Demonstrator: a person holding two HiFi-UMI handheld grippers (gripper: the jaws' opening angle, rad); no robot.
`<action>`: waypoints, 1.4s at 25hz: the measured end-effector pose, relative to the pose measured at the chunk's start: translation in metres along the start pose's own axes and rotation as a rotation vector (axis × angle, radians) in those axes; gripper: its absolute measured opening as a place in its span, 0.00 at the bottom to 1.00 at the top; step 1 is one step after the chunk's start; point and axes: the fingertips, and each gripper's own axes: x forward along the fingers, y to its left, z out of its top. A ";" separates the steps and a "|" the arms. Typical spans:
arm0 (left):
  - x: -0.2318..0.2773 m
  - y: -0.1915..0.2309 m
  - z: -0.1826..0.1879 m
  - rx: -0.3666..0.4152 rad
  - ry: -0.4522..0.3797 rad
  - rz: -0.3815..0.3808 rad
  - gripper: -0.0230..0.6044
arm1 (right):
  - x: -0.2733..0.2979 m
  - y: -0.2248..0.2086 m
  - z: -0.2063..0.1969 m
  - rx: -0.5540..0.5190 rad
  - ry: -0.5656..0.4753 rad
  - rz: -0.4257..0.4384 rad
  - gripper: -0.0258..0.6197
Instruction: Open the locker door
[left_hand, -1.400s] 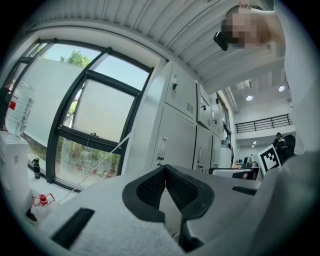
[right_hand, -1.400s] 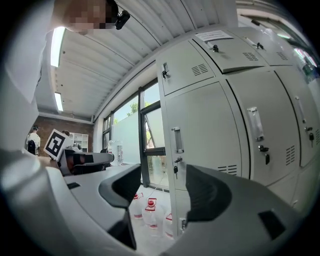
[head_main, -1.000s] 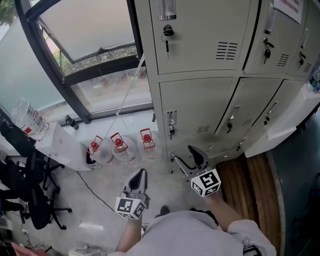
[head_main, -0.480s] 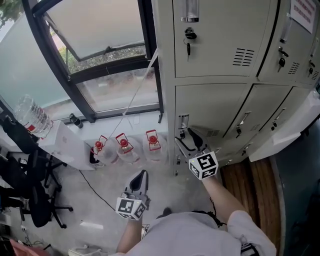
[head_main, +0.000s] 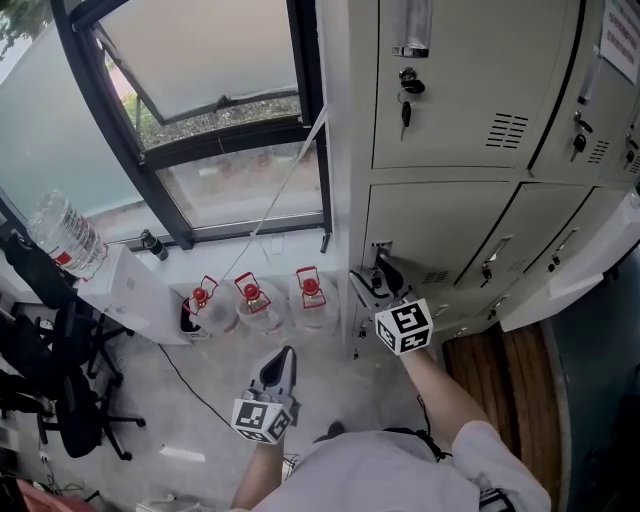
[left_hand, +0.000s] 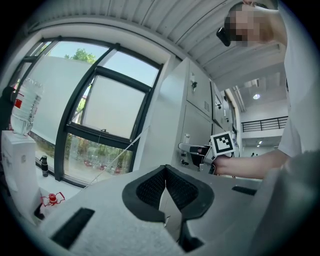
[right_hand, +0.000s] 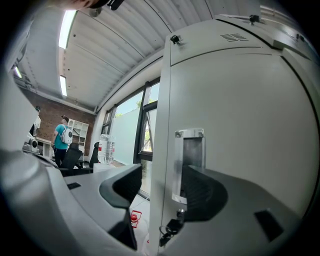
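Grey lockers fill the right of the head view. The middle-row left locker door (head_main: 440, 225) is closed, with a metal handle (head_main: 381, 248) and a key near its left edge. My right gripper (head_main: 370, 272) is open and right up at that handle. In the right gripper view the handle (right_hand: 189, 160) stands between the spread jaws of the right gripper (right_hand: 160, 189), close to the right-hand jaw, and the key (right_hand: 169, 229) hangs below it. The door face (right_hand: 245, 115) fills the right side. My left gripper (head_main: 283, 360) hangs low over the floor, shut and empty, seen as closed pads (left_hand: 165, 187).
Three water jugs with red caps (head_main: 252, 298) stand on the floor by the window (head_main: 215, 120). A white box (head_main: 130, 290) with a bottle (head_main: 62, 233) and black office chairs (head_main: 55, 400) are at the left. A pale panel (head_main: 560, 280) juts out at the right above wooden boards (head_main: 500, 365).
My right gripper has risen and moved in to the middle-row door's handle, still open. The left gripper has stayed low and shut.
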 end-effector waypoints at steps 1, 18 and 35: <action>0.001 0.001 -0.001 0.000 0.003 -0.002 0.05 | 0.002 0.000 0.000 0.000 0.000 -0.002 0.42; 0.009 -0.003 -0.003 -0.005 0.010 -0.032 0.05 | -0.007 0.006 0.000 0.003 0.022 -0.010 0.42; 0.012 -0.035 -0.011 0.001 0.030 -0.113 0.05 | -0.048 0.006 -0.002 0.006 0.054 -0.029 0.19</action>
